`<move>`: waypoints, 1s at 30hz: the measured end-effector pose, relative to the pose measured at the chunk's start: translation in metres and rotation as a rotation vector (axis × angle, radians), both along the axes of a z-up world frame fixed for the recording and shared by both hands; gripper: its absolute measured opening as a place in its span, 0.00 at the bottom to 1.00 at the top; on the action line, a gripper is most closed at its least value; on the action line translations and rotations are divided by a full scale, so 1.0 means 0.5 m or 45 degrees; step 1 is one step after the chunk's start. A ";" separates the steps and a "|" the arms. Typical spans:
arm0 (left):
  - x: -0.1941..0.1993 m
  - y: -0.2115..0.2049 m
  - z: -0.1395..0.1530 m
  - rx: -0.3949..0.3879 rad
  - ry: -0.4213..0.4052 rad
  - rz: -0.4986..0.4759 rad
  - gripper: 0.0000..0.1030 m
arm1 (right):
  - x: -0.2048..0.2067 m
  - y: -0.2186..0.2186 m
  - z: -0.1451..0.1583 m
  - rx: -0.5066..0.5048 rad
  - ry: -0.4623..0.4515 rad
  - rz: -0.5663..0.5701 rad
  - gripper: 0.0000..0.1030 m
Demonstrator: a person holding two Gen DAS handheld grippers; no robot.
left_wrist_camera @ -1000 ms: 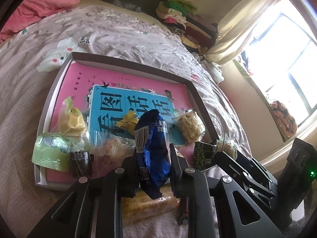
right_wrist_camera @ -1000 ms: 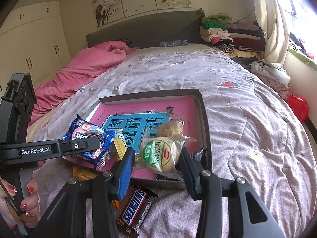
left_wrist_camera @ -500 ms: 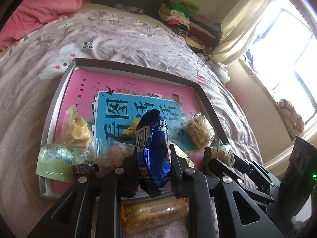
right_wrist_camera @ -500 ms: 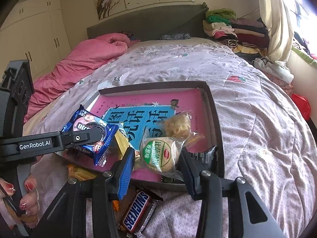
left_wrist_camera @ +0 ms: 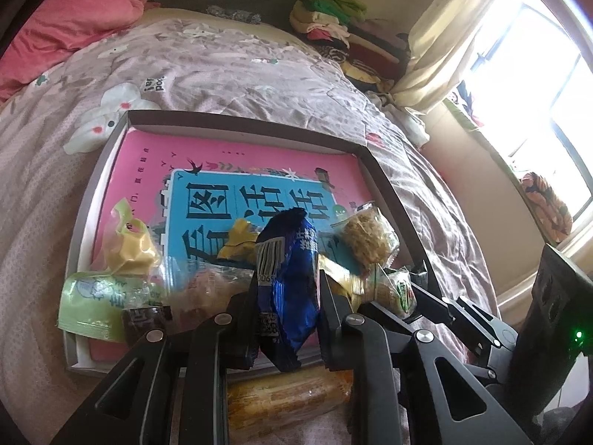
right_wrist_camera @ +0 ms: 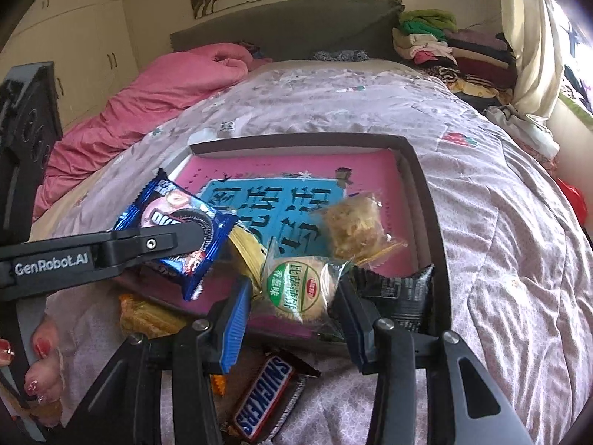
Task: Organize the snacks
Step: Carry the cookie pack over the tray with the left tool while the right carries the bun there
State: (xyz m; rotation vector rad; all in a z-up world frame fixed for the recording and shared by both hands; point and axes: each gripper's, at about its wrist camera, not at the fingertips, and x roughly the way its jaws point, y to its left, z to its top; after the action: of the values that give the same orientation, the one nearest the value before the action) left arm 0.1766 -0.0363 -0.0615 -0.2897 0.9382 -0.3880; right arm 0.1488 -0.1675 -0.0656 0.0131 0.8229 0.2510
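Observation:
A shallow dark-rimmed tray (left_wrist_camera: 237,123) with a pink and blue lining lies on the bed; it also shows in the right wrist view (right_wrist_camera: 430,200). My left gripper (left_wrist_camera: 287,296) is shut on a blue Oreo packet (left_wrist_camera: 287,270), held over the tray's near edge; the packet also shows in the right wrist view (right_wrist_camera: 174,222). My right gripper (right_wrist_camera: 294,296) is shut on a round green-labelled pastry packet (right_wrist_camera: 296,287) above the tray's near right corner. Several snacks lie in the tray: a green packet (left_wrist_camera: 92,296), a yellow packet (left_wrist_camera: 129,248), a clear packet of crisps (right_wrist_camera: 352,226).
A Snickers bar (right_wrist_camera: 263,396) and an orange biscuit packet (left_wrist_camera: 285,396) lie on the purple quilt in front of the tray. A black packet (right_wrist_camera: 400,289) sits in the tray's near right corner. A pink duvet (right_wrist_camera: 148,104) and folded clothes (right_wrist_camera: 444,44) lie at the bed's head.
Both grippers have moved forward and slightly lower toward the tray, each still holding its packet. The snacks in the tray have not moved.

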 end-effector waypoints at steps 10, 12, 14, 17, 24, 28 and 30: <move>0.003 -0.025 -0.015 0.022 0.019 -0.030 0.24 | 0.001 -0.006 -0.004 0.008 -0.002 -0.013 0.45; 0.002 -0.025 -0.014 0.027 0.017 -0.031 0.24 | 0.000 -0.003 -0.006 0.004 0.002 -0.008 0.45; 0.001 -0.025 -0.014 0.028 0.018 -0.034 0.24 | -0.001 -0.002 -0.008 0.007 0.002 -0.004 0.45; 0.001 -0.025 -0.013 0.026 0.019 -0.034 0.24 | -0.001 -0.002 -0.008 0.011 0.001 0.001 0.45; -0.004 -0.026 -0.014 0.030 0.021 -0.043 0.24 | -0.006 0.001 -0.008 0.030 -0.002 0.026 0.45; -0.007 -0.026 -0.016 0.042 0.019 -0.040 0.24 | -0.006 0.000 -0.008 0.011 -0.003 0.013 0.45; -0.006 -0.025 -0.016 0.040 0.020 -0.039 0.24 | -0.005 -0.004 -0.008 0.016 -0.002 -0.001 0.46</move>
State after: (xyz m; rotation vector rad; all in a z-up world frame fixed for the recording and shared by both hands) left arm 0.1734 -0.0488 -0.0698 -0.2500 0.9646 -0.3991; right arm 0.1461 -0.1694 -0.0694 0.0252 0.8199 0.2554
